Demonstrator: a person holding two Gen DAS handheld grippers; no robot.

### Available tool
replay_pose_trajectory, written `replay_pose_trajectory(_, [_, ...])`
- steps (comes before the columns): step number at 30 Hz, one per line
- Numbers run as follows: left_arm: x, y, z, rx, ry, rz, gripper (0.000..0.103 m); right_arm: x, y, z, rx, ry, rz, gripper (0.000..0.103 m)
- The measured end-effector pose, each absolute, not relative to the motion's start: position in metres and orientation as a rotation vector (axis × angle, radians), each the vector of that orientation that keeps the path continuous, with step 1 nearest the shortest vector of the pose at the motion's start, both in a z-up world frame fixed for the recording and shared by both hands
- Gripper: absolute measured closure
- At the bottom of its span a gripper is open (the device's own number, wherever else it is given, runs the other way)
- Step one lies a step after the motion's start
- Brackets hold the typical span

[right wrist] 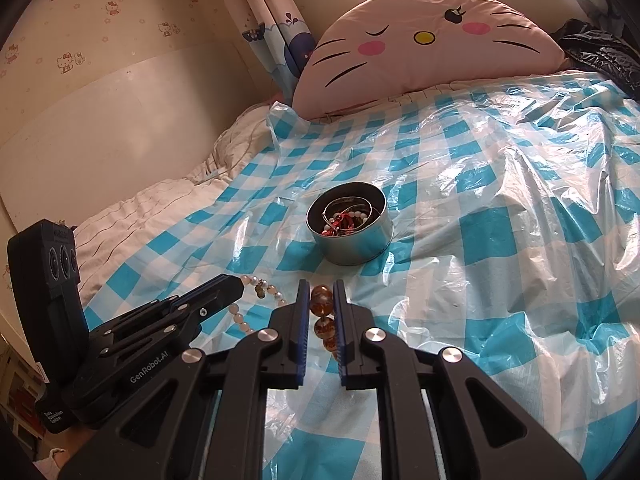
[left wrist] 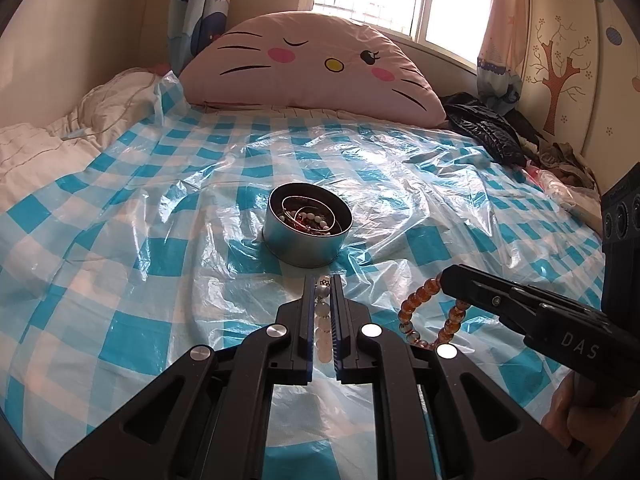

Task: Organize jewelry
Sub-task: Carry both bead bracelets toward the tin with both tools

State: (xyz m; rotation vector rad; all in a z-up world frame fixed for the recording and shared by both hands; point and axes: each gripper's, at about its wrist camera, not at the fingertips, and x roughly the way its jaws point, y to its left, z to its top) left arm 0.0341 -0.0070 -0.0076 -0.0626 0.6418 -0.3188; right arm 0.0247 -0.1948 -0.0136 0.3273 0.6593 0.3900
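Note:
A round metal tin (left wrist: 298, 249) stands on the bed with several bead strings and bangles inside it. Just in front of it, my left gripper (left wrist: 323, 281) is shut on a pale pearl-like bead bracelet (left wrist: 322, 312) that runs back between its blue pads. To its right, my right gripper (left wrist: 445, 277) is shut on an amber bead bracelet (left wrist: 416, 304), whose loop hangs down onto the sheet. The right wrist view shows the amber bracelet (right wrist: 321, 314) between the right gripper (right wrist: 321, 286) pads. There the left gripper (right wrist: 239, 286) holds the pale bracelet (right wrist: 262, 286) to the left, and the tin (right wrist: 354, 254) lies ahead.
A crinkled blue-and-white checked plastic sheet (left wrist: 400, 184) covers the bed. A pink cat-face pillow (left wrist: 312, 64) leans at the head under the window. A rumpled white quilt (left wrist: 48, 140) lies on the left and a dark jacket (left wrist: 484, 128) on the right. A hand (left wrist: 576, 412) grips the right tool.

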Motion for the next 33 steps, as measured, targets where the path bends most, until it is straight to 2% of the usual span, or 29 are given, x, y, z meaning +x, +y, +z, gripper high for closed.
replay_pose_trajectory(33, [0.0339,-0.0079,-0.0056,-0.060,0.632,-0.319,0.096,0.0236,-0.1948,-0.0112,0.328,0.650,0.395,0.090])
